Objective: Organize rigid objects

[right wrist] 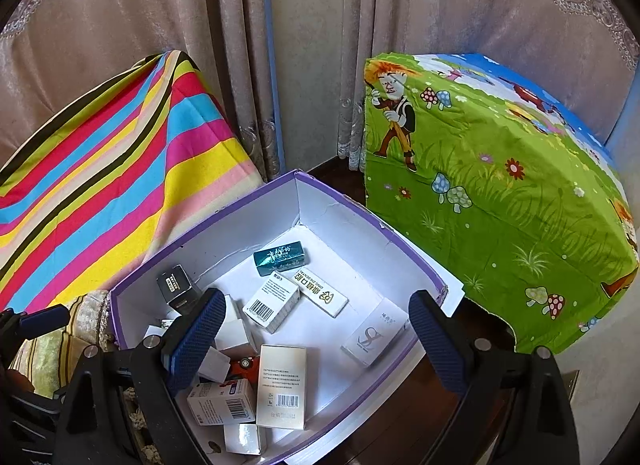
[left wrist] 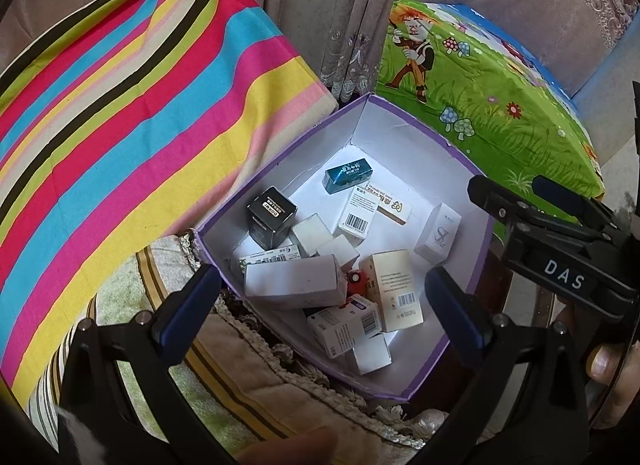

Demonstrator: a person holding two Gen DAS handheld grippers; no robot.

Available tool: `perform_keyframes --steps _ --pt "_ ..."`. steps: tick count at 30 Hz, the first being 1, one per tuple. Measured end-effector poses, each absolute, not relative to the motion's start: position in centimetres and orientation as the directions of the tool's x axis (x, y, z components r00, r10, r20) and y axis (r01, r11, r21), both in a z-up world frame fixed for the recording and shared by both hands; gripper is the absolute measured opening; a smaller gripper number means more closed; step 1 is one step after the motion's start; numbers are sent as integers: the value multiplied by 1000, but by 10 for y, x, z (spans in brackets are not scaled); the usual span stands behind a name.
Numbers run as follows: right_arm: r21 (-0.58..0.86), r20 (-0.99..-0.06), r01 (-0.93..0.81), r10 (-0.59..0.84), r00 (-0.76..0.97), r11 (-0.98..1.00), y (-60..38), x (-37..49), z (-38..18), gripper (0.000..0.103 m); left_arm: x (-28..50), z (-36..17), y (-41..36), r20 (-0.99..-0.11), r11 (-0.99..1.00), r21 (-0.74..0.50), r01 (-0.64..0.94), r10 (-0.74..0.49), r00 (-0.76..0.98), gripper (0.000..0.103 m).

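Both jaws stand released, wide apart and grasping nothing, each hanging above the open purple-edged box. Striped cloth fills the nine o'clock side of the left wrist view. The left gripper tilts down over the box's near corner, its blue pads framing the pile of small cartons. Among them sit a black carton at ten o'clock of the pile, a long white carton in the middle, a teal carton at twelve o'clock, and a cream barcoded carton toward four o'clock. A small red object is mostly buried between cartons; what it is cannot be told. At three o'clock the right gripper reaches in from the edge, with a thumb cut off by the frame below it. Green cartoon cloth drapes something at one o'clock. In the right wrist view, the right gripper points down into the box, its left pad covering several cartons.
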State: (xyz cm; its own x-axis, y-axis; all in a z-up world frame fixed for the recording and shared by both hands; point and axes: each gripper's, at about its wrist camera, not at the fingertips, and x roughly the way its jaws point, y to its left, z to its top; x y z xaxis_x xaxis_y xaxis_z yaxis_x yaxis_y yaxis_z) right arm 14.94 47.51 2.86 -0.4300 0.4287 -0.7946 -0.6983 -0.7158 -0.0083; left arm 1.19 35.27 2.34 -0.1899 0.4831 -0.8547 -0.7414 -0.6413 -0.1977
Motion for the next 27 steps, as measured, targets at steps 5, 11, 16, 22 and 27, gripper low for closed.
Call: perform_keyframes --steps 5,11,16,22,27 --pt "-8 -795 -698 428 -429 -716 475 149 29 94 12 23 352 -856 -646 -198 -738 481 -191 103" --pt "-9 -795 -701 430 -428 -714 475 150 30 94 12 22 354 -858 -641 -194 -742 478 -189 103" --pt "-8 -799 -702 426 -424 -712 476 151 29 94 12 21 354 -861 -643 -190 -742 472 -188 103" --pt "-6 -801 -703 424 -422 -711 476 151 27 94 11 20 354 -864 -644 -194 -740 470 -182 103" --pt "-7 -802 -703 424 -422 -712 476 151 27 94 11 20 354 -865 -644 -194 -740 468 -181 103"
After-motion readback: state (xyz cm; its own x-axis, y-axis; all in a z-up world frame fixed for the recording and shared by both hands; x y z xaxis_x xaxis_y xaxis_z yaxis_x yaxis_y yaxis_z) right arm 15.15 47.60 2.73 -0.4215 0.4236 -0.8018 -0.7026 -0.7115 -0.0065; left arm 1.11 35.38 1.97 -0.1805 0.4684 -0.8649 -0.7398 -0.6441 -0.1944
